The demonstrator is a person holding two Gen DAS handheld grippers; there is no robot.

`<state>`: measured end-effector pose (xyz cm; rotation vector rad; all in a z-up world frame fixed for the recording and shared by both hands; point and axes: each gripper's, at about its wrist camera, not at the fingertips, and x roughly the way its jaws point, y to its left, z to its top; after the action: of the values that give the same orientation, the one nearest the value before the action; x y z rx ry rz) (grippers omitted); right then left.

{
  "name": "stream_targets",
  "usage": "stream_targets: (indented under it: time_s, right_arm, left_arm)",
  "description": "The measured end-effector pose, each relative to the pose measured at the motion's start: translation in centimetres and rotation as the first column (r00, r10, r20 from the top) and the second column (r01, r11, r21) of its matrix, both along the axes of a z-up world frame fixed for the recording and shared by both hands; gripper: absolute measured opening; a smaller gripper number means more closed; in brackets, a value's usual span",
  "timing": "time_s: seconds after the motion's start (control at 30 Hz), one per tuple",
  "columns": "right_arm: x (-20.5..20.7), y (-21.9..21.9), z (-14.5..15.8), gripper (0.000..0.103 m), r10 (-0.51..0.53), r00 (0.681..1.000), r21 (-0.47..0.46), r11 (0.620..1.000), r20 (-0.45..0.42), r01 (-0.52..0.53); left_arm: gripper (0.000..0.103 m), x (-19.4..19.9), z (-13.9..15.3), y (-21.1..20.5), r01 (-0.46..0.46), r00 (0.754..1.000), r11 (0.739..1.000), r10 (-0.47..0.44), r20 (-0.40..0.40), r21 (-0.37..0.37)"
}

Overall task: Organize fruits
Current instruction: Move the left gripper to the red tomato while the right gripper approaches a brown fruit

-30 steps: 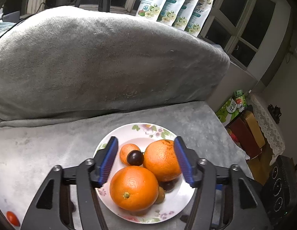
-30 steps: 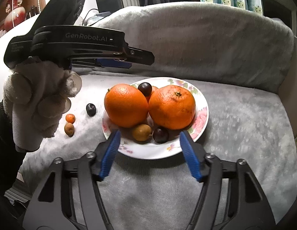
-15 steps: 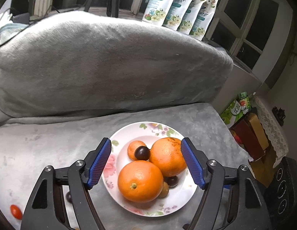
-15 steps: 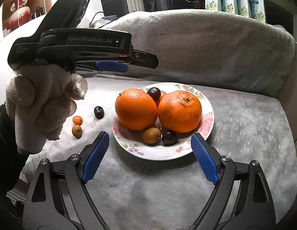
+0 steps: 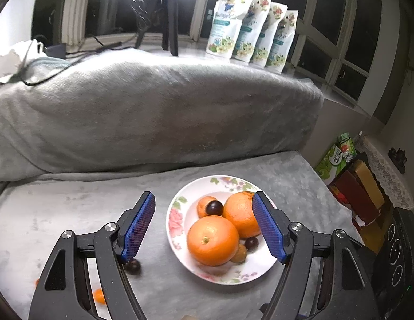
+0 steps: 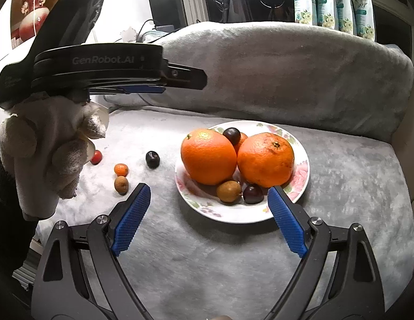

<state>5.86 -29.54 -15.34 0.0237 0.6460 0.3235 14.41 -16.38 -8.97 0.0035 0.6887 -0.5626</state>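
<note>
**Both claws apart over a plate of fruit, five small pieces off it**

The clearest writing you can read is "GenRobot.AI", printed in grey along the black body of your left gripper (image 6: pixel 142 88), which crosses the upper left of the right wrist view. A smaller line of print at its far left end is too blurred to read. The refill pouches (image 5: pixel 251 26) on the windowsill carry floral labels with script that will not resolve, and the green carton (image 5: pixel 336 153) at the right edge of the left wrist view shows Chinese characters too small to make out.

Your left gripper's blue pads stand apart with nothing between them. Your right gripper (image 6: pixel 208 218) has its jaws spread wide, clear of everything; the plate rim sits just past the right pad.

The flowered plate (image 6: pixel 300 172) lies mid-frame on the grey blanket (image 6: pixel 340 181). It holds two big oranges (image 6: pixel 208 156), touching, a dark plum (image 6: pixel 231 135) on a half-hidden small orange fruit behind them, and a brown fruit (image 6: pixel 228 190) beside a second plum (image 6: pixel 252 193) in front.

Left of the plate on the blanket lie a loose plum (image 6: pixel 152 159), a tiny orange (image 6: pixel 121 170), a brown fruit (image 6: pixel 121 184) and a red one (image 6: pixel 97 157), partly covered by your gloved hand (image 6: pixel 46 149). In the left wrist view the gripper's arms cut off most of these.
</note>
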Motion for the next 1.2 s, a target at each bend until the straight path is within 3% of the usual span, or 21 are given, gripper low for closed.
stream_targets:
  time_s: [0.27,0.63,0.87,1.2]
  right_arm:
    - [-0.7,1.7,1.0,0.092,0.005,0.998,-0.014,1.000,0.067,-0.004]
    - [-0.2,4.2,1.3,0.092,0.060,0.996,-0.007,0.998,0.063,-0.060]
    - [0.4,5.4,1.3,0.092,0.101,0.994,0.017,0.995,0.041,-0.102]
    - [0.9,8.9,0.3,0.092,0.203,0.979,0.011,0.979,-0.005,-0.203]
  left_arm:
    - [0.075,-1.1,0.6,2.6,-0.042,0.998,0.999,0.043,0.036,-0.018]
    - [0.075,-1.8,0.3,8.0,-0.135,0.989,0.991,0.136,0.050,-0.020]
    - [0.075,-1.4,-0.7,14.1,-0.267,0.963,0.962,0.268,0.011,-0.051]
    - [0.075,-1.7,-3.7,20.7,-0.387,0.922,0.919,0.383,-0.054,-0.075]
